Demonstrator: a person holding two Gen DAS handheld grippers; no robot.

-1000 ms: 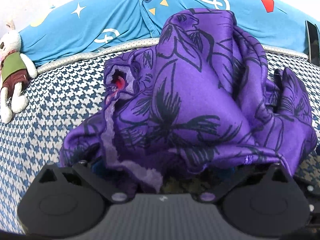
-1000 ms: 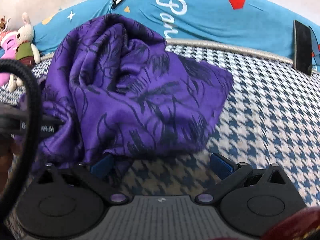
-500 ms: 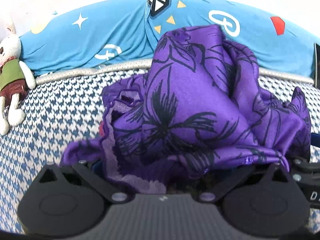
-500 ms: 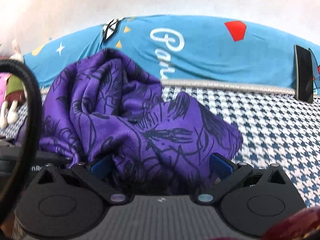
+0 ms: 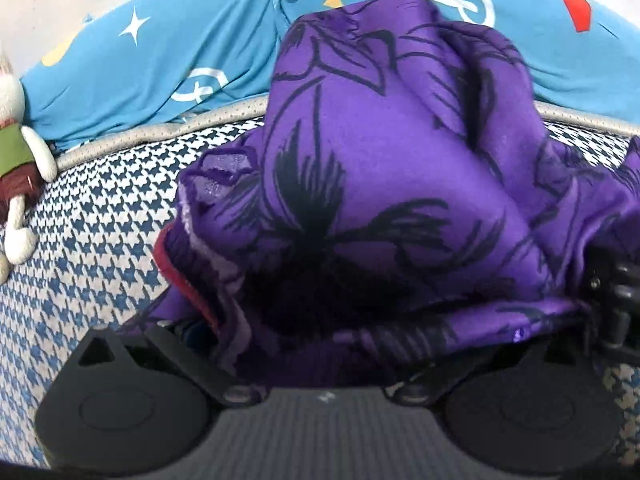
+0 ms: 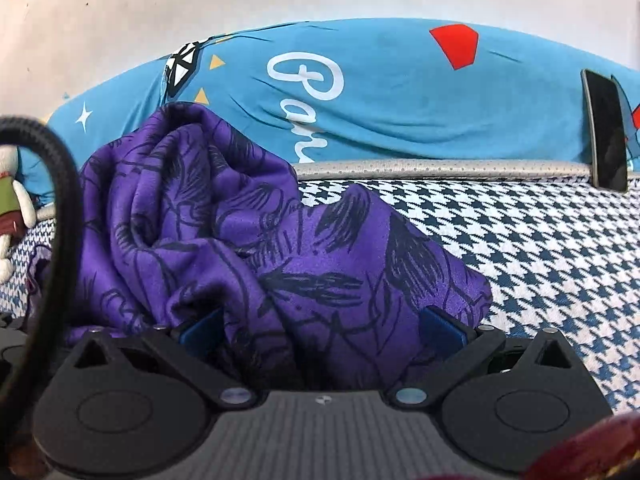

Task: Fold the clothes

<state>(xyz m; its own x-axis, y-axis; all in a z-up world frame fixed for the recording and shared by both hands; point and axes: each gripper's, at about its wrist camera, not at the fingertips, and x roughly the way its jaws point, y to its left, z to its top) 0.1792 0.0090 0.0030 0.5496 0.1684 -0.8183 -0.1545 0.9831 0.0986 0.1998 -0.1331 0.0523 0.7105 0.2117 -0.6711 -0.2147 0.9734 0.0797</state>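
A crumpled purple garment (image 5: 380,184) with black flower print lies heaped on the houndstooth bed cover (image 5: 80,240). A red strip (image 5: 180,276) shows at its left hem. My left gripper (image 5: 320,332) is pushed into the heap's near edge, jaws wide. Cloth covers all but one blue pad (image 5: 194,330). In the right wrist view the same garment (image 6: 280,264) fills the gap of my right gripper (image 6: 322,326), which stands open. Its blue pads (image 6: 200,330) sit on either side of a thick fold. The right gripper's body (image 5: 616,292) shows at the heap's right.
A blue printed pillow (image 6: 400,100) runs along the back by the wall. A black phone (image 6: 606,128) leans on it at the right. A plush rabbit (image 5: 16,152) lies at the left. Bare bed cover (image 6: 560,248) stretches to the right. A black cable (image 6: 60,200) loops at the left.
Both grippers have moved forward and lower into the garment. The cloth that lay just ahead of the right gripper now sits between its fingers. Both views have tilted up.
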